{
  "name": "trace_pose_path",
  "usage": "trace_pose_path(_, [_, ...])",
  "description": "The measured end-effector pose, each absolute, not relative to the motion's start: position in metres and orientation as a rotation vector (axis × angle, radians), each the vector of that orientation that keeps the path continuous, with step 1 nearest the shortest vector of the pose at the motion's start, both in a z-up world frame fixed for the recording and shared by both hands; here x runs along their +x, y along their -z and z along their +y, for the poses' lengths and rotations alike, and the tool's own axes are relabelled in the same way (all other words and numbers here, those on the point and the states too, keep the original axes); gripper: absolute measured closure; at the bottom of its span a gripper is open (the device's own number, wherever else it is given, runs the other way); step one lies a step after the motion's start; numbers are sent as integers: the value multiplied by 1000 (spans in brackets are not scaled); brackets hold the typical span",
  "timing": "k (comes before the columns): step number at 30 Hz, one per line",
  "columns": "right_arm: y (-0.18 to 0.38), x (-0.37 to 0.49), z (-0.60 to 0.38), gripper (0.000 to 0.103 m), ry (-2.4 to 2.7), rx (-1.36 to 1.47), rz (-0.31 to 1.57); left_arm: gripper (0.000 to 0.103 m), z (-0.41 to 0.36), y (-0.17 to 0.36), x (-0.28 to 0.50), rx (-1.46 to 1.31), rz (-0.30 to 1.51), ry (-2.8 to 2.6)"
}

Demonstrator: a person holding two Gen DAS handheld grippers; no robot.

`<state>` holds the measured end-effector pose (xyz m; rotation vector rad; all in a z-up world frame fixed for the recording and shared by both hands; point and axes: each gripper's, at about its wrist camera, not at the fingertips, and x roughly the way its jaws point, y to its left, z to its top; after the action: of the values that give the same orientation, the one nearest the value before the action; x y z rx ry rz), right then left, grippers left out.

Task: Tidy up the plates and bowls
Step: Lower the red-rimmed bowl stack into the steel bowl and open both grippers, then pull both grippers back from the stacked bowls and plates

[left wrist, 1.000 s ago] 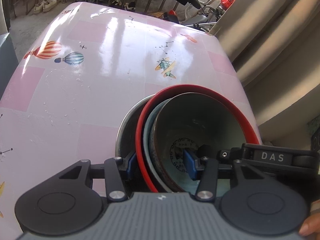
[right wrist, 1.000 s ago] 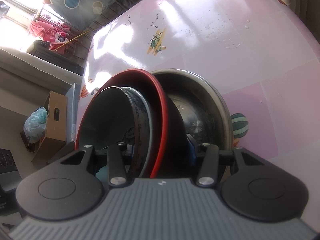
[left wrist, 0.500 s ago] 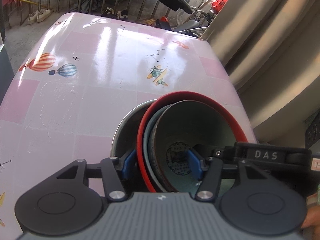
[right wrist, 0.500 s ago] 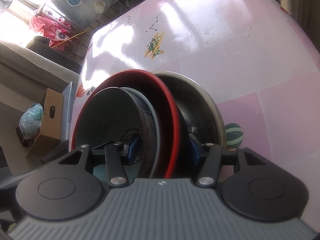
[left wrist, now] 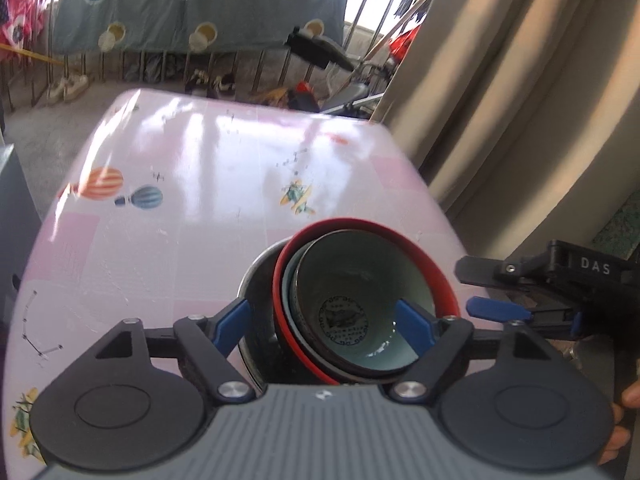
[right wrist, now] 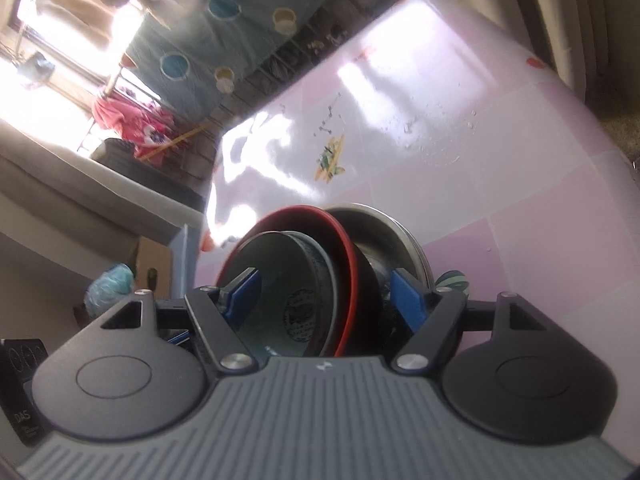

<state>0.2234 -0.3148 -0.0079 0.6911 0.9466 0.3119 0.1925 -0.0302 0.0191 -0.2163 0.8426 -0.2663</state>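
Both grippers have let go: the left gripper (left wrist: 324, 326) and right gripper (right wrist: 326, 296) are opening, blue pads now clear of the nested bowls (left wrist: 352, 304), which a second ago they pinched. The stack rests on the pink table (left wrist: 180, 208) at its 5 o'clock corner, so stacking looks finished. Only the right view shows the steel bowl (right wrist: 392, 236) clearly at 2 o'clock.

My right gripper (right wrist: 322, 300) straddles the nested stack — pale green bowl (right wrist: 276, 280) inside red-rimmed bowl (right wrist: 352, 264) inside steel bowl (right wrist: 396, 236) — jaws opening, pads clear, on the pink table (right wrist: 520, 208).
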Motion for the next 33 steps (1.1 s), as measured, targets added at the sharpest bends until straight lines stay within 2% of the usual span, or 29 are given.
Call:
trace_pose_path(7, [-19, 157, -332, 17, -293, 654, 784, 1, -20, -39, 143, -112, 734, 229])
trace_pose_path(12, [-24, 110, -322, 10, -212, 527, 721, 0, -16, -44, 117, -53, 702, 196])
trace_pose_path(14, [-25, 97, -316, 2, -183, 477, 707, 0, -12, -43, 108, -65, 704, 172])
trace_pose_path(23, [-26, 48, -281, 1, -62, 236, 679, 0, -2, -37, 85, -69, 733, 13])
trace_pose_path(33, [-34, 41, -251, 1, -2, 82, 659, 0, -2, -20, 86, -74, 811, -75])
